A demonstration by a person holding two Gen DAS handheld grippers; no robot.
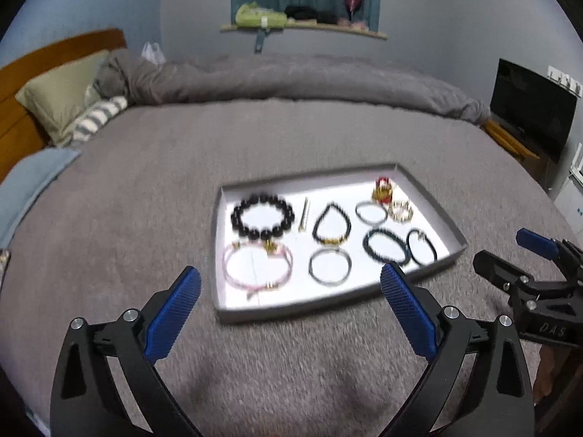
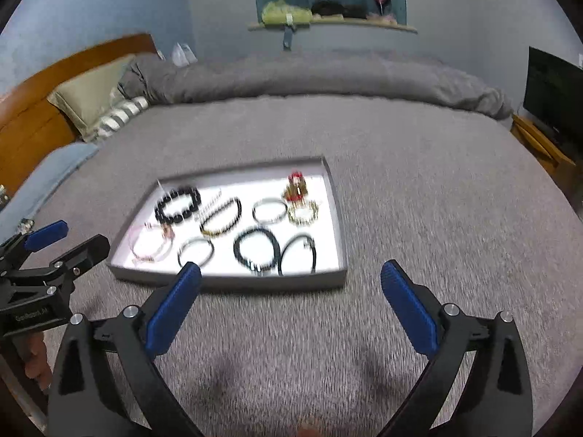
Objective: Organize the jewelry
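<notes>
Both grippers hover over the grey bedspread point(image 1: 145, 189), nothing held. Left gripper point(image 1: 290, 282): blue pads spread wide apart, empty. Right gripper point(image 2: 290, 279): same, pads wide apart, empty.

Jewelry tray point(image 1: 233, 315) lies flat on the bedspread, ahead of both grippers. In the left wrist view it sits centre-right, near rim running between the fingertips; in the right wrist view it sits left of centre, near rim just past the left fingertip.

Tray contents, left view (sharper):
- black bead bracelet point(image 1: 262, 219), back left
- pink cord bracelet point(image 1: 257, 267), front left, touching the bead bracelet's gold charm
- small pale bar point(image 1: 304, 214) just right of the beads
- teardrop-shaped dark bracelet with gold piece point(image 1: 331, 224), middle
- thin dark ring bracelet point(image 1: 329, 266), front middle
- silver ring bracelet point(image 1: 371, 213), back right
- two dark bracelets point(image 1: 387, 245) and point(image 1: 422, 247), front right, side by side
- gold bracelet point(image 1: 400, 210) and a red-and-gold piece point(image 1: 382, 189), back right corner

The right view is motion-blurred, so item detail there is poor; the beads and the bar smear together.

Cross-view: the left view shows the right gripper from the side at its right edge, jaws parted. The right view shows the left gripper at its left edge with a bit of the person's hand point(image 2: 36, 358) below it. A TV point(image 1: 530, 109) sits to the right, pillows point(image 1: 62, 105) to the left.
</notes>
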